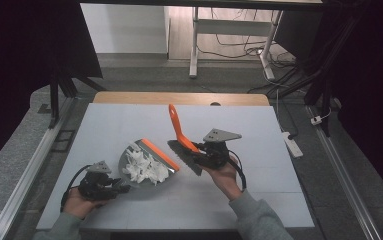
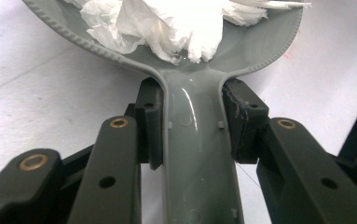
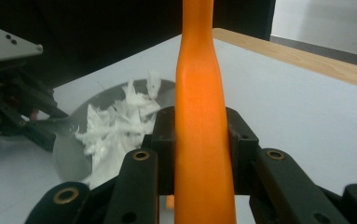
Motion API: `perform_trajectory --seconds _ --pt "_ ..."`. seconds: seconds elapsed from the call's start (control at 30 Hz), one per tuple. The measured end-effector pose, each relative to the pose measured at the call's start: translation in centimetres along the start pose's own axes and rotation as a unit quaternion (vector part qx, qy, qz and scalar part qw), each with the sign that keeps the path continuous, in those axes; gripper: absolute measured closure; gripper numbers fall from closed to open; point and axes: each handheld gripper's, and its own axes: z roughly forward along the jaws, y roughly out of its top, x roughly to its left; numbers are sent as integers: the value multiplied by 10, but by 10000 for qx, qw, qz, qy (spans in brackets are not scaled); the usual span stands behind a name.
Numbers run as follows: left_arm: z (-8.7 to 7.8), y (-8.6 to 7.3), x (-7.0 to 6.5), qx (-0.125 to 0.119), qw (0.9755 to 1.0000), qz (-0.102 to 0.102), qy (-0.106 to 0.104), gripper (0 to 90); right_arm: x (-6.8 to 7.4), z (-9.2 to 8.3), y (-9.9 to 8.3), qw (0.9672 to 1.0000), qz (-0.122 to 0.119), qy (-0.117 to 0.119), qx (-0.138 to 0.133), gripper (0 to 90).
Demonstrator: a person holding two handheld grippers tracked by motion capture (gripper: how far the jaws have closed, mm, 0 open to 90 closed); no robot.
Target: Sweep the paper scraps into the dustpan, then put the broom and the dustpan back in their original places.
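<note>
- Our left gripper (image 1: pixel 121 188) is clamped on the grey dustpan (image 1: pixel 129 162) handle, near left on the table (image 1: pixel 259 150); handle seen between the pads in left gripper view (image 2: pixel 199 154).
- Dustpan: smooth glossy plastic, ribbed rim, orange front lip; we judge it light, stiff, a bit slippery. Narrow handle neck is the right place to hold.
- Torn white tissue scraps (image 1: pixel 144 167) sit in the pan; soft, weightless, likely to blow or spill if tilted.
- Our right gripper (image 1: pixel 199 152) is closed on the brush (image 1: pixel 181 137) by its orange handle (image 3: pixel 202 140), just right of the pan, handle pointing up and away.
- Brush handle smooth, rigid, tapered; dark bristles flexible.
</note>
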Motion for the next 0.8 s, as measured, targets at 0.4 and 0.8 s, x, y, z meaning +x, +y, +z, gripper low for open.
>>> perform_trajectory --seconds 0.4,0.8 --pt "-4 -1 3 -210 9994 -224 166 618 -17 -28 -13 9999 70 -115 41 698" --pt "-7 0 3 -354 9985 -292 289 618 -25 -45 -20 9998 107 -169 3 698"
